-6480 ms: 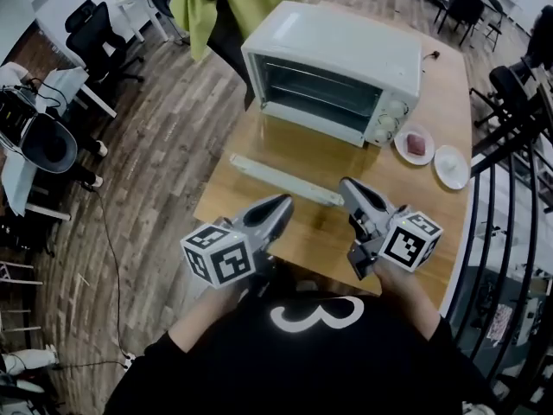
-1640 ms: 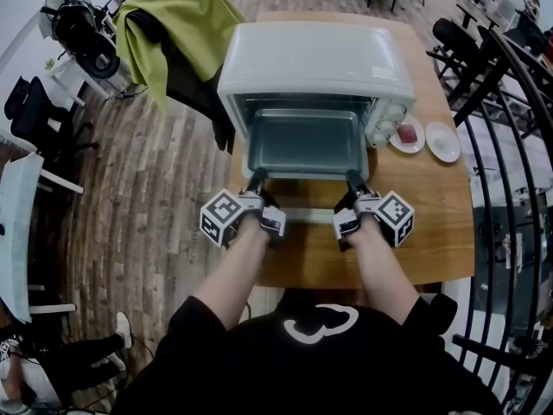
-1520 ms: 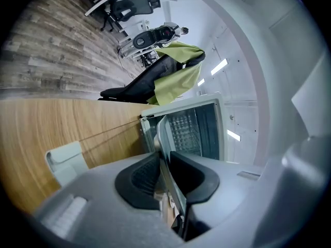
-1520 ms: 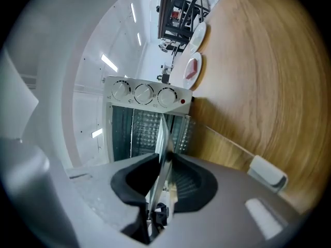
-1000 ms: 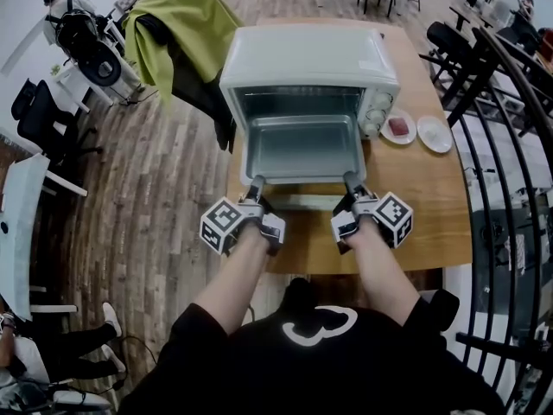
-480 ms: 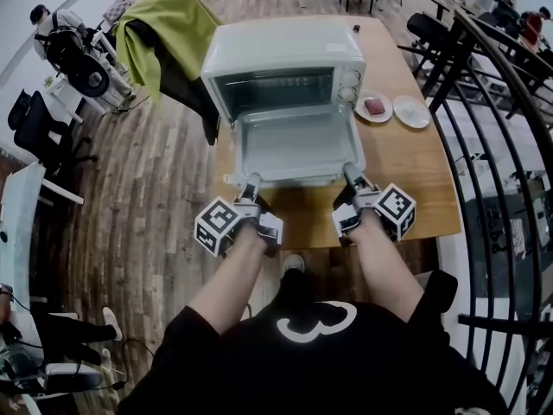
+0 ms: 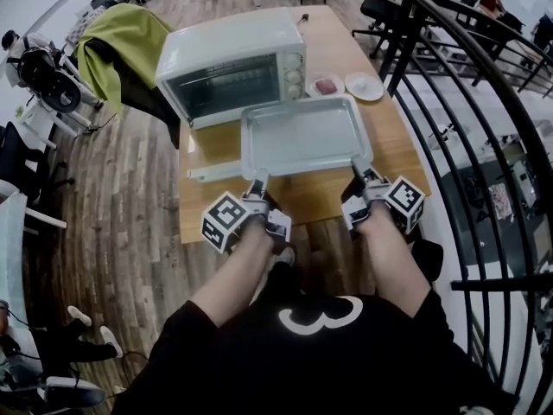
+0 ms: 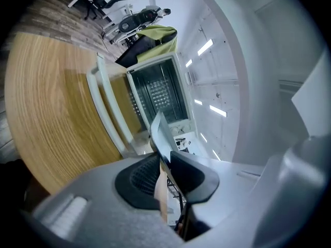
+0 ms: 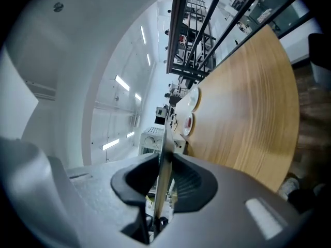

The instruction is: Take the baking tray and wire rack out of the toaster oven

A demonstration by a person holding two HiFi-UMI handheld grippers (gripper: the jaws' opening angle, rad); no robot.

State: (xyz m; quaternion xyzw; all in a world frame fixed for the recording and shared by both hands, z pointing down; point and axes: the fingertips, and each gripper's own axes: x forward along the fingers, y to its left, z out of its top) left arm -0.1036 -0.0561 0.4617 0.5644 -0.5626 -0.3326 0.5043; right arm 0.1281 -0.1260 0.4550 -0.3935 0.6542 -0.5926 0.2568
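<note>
Grey metal baking tray (image 7: 302,137): out of the toaster oven (image 7: 229,59), held over the table (image 7: 324,199). Left gripper (image 7: 257,182) and right gripper (image 7: 359,169) each pinch its near rim.
Handling: keep it level, hands in step, and lower it onto bare wood.
Obstacles: open oven door (image 7: 212,172) by the left corner; two small plates (image 7: 365,86) beyond; railing (image 7: 471,111) on the right.
Wire rack (image 8: 158,93): seemingly still inside.

Extends both bare forearms forward from the torso, left forearm (image 7: 226,277) and right forearm (image 7: 393,262) converging slightly toward the wrists. Holds the left gripper (image 7: 257,180) and right gripper (image 7: 357,164) well apart, pointing ahead, marker cubes nearest the body. Clamps each pair of jaws on the near rim of the baking tray (image 7: 302,137), one per corner.
</note>
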